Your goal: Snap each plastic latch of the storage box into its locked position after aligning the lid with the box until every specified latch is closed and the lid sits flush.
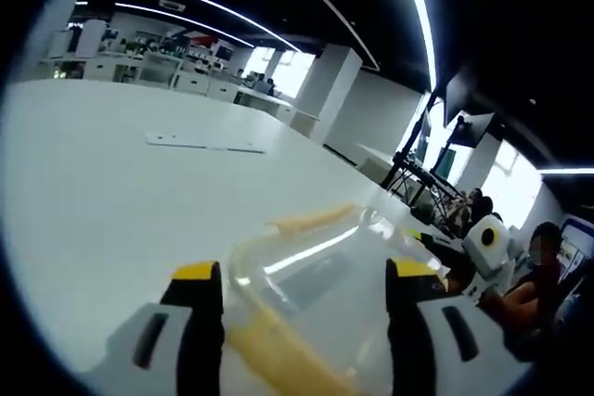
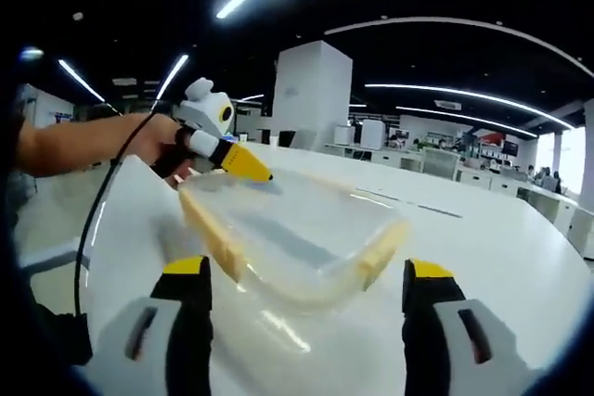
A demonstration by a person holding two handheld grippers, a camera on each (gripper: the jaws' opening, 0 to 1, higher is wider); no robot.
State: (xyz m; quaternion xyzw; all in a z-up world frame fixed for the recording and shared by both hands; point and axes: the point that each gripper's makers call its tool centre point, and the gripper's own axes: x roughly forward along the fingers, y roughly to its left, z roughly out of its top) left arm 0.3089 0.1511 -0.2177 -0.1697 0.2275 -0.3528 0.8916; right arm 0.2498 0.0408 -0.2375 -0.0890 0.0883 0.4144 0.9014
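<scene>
Storage box (image 2: 288,238) of clear, thin, light, slippery plastic is seen near the tabletop (image 1: 111,183) edge, best pressed at its yellow latches (image 2: 212,240); right gripper (image 2: 311,299) is spread, left gripper (image 1: 304,312) open astride the rim.

No text, label, brand or number is legible in either view.
</scene>
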